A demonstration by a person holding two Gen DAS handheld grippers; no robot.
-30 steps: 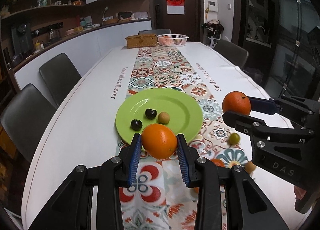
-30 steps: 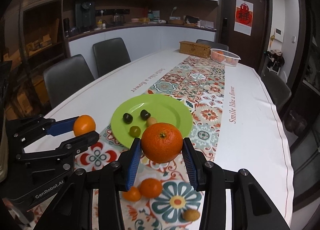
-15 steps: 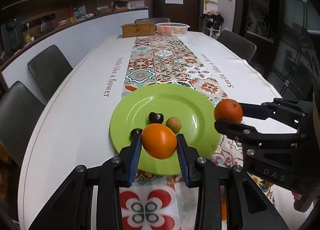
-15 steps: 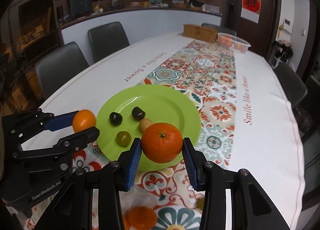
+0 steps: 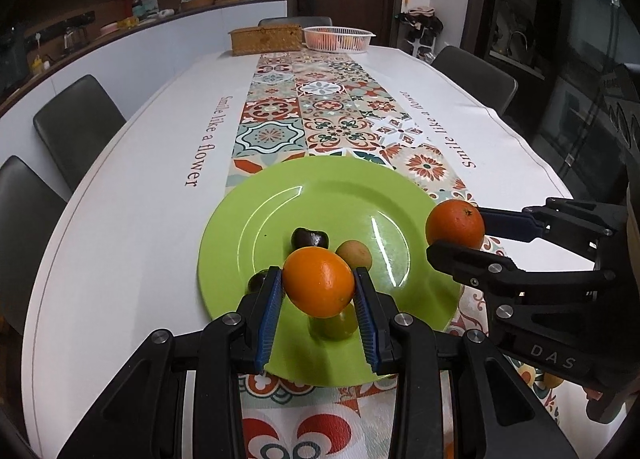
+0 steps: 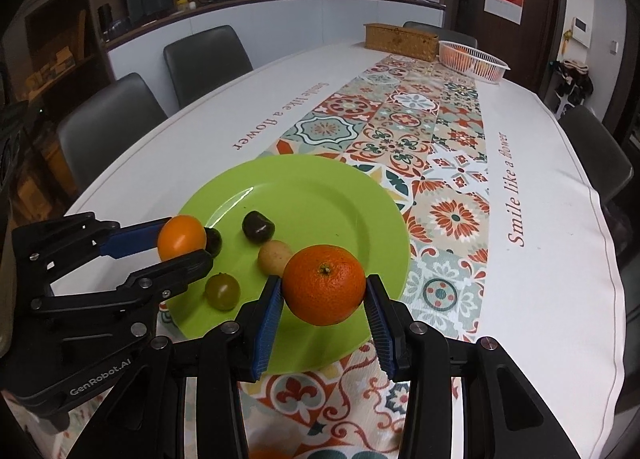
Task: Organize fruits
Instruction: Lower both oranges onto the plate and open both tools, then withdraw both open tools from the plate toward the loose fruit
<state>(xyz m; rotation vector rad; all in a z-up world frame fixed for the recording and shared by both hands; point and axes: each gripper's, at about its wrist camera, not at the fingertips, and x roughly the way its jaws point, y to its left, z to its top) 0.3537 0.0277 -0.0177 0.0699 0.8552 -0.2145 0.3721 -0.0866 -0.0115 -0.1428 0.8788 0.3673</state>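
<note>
My left tongs [image 5: 318, 299] grip a smooth orange [image 5: 318, 282] over the near edge of the green plate [image 5: 320, 199]; my right tongs [image 6: 324, 309] grip a tangerine [image 6: 324, 285] over its right edge. On plate: green grape [image 6: 222, 291], tan fruit [image 6: 273, 256], two dark cherries [image 6: 258, 225]. Far along the counter [image 5: 132, 219]: wicker box [image 5: 265, 39], white basket [image 5: 338, 38].

Oranges: smooth orange [image 5: 318, 282] and pitted orange [image 6: 324, 290], each clamped above green plate [image 5: 280, 203]'s near rim.
On plate: two dark fruits [image 6: 258, 225], tan fruit [image 6: 273, 256], green fruit [image 6: 222, 291].
</note>
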